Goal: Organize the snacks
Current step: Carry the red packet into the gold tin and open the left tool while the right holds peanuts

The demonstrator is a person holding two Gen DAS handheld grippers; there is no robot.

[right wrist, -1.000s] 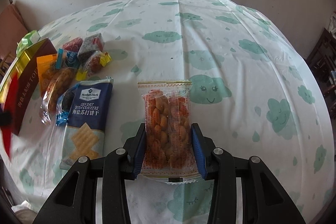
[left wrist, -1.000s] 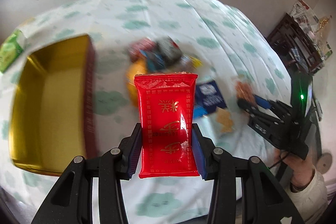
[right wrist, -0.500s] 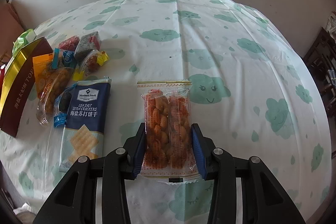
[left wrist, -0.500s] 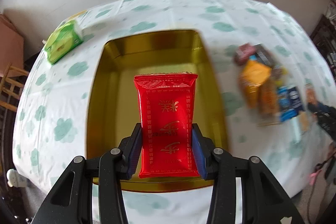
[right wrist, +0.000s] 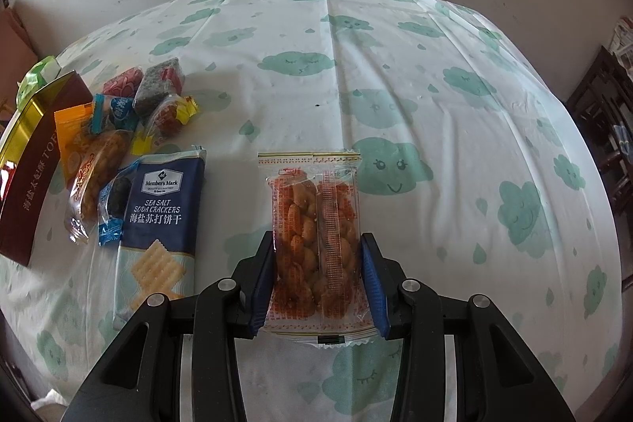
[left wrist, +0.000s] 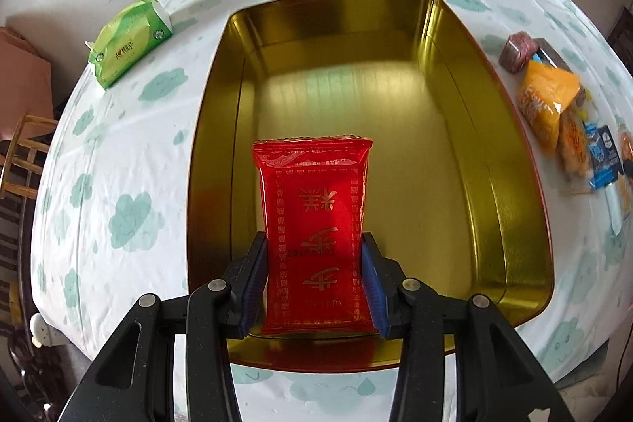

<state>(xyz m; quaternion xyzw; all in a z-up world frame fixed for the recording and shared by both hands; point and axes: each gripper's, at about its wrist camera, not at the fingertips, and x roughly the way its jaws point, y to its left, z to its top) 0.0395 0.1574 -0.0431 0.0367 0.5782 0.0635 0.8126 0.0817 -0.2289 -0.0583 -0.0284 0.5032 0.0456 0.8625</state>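
- Snacks lie in a loose group on the table (right wrist: 435,74), which wears a white cloth printed with green clouds; two more packets are gripped in the tools above it.
- The gold tin (left wrist: 510,161), a deep rectangular box with a shiny gold inside and a dark red outer wall, sits on the cloth with nothing in it. In the right wrist view its red side shows at the far left edge, just beside the snack group.
- The green tissue pack (left wrist: 128,40) lies apart from the tin, off its far left corner.
- The soda cracker pack (right wrist: 160,220), dark blue with a cracker pictured on it, lies flat at the near end of the group.
- The orange snack bag (left wrist: 548,101) lies just right of the tin, with smaller wrapped pieces touching it on the far and near sides.
- The red packet (left wrist: 314,236), with gold characters, stands upright in the left gripper (left wrist: 314,281), whose blue pads are clamped on its two side edges. It hangs over the near end of the open tin; whether it touches the floor of the tin cannot be told.
- The peanut packet (right wrist: 316,236), clear with red print, is pinched the same way in the right gripper (right wrist: 318,281), above bare cloth to the right of the cracker pack.
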